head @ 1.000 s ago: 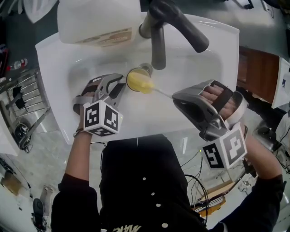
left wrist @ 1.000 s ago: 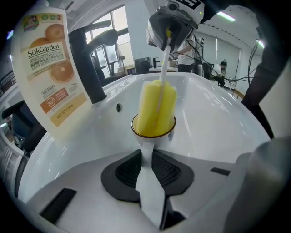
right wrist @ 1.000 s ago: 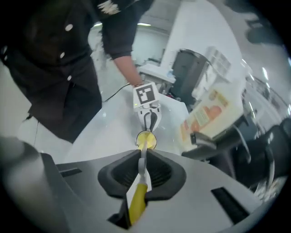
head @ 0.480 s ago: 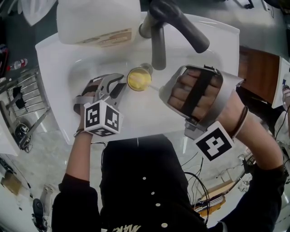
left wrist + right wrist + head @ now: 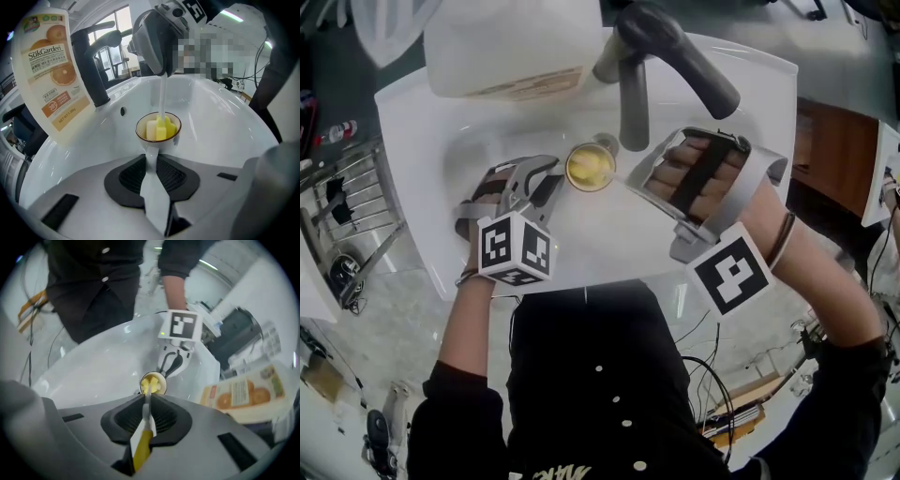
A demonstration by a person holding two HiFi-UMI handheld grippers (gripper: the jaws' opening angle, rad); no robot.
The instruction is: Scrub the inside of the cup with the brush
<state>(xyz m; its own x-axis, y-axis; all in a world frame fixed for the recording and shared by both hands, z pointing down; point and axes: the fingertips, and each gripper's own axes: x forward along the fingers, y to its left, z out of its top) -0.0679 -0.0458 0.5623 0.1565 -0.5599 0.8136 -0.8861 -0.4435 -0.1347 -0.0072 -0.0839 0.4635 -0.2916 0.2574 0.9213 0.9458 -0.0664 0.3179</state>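
A small white cup (image 5: 590,167) with a brown rim stands in the white sink, and the brush's yellow sponge head (image 5: 161,129) sits inside it. My left gripper (image 5: 549,182) is at the cup's left, shut on the cup's white handle (image 5: 150,158). My right gripper (image 5: 634,184) is at the cup's right, pointing steeply down, shut on the brush's white and yellow handle (image 5: 143,430). The thin white stem (image 5: 162,91) runs almost straight down from the right gripper (image 5: 152,44) into the cup (image 5: 152,383). The left gripper (image 5: 173,363) shows just beyond the cup in the right gripper view.
A dark grey faucet (image 5: 633,84) arches over the sink (image 5: 422,122) just behind the cup. A large translucent jug with an orange label (image 5: 502,47) stands at the back left rim. A wire rack (image 5: 347,216) sits left of the sink.
The right gripper rolled over and came down closer to the cup. The brush went from slanting across the rim to standing nearly upright inside. The left gripper and cup stayed put.
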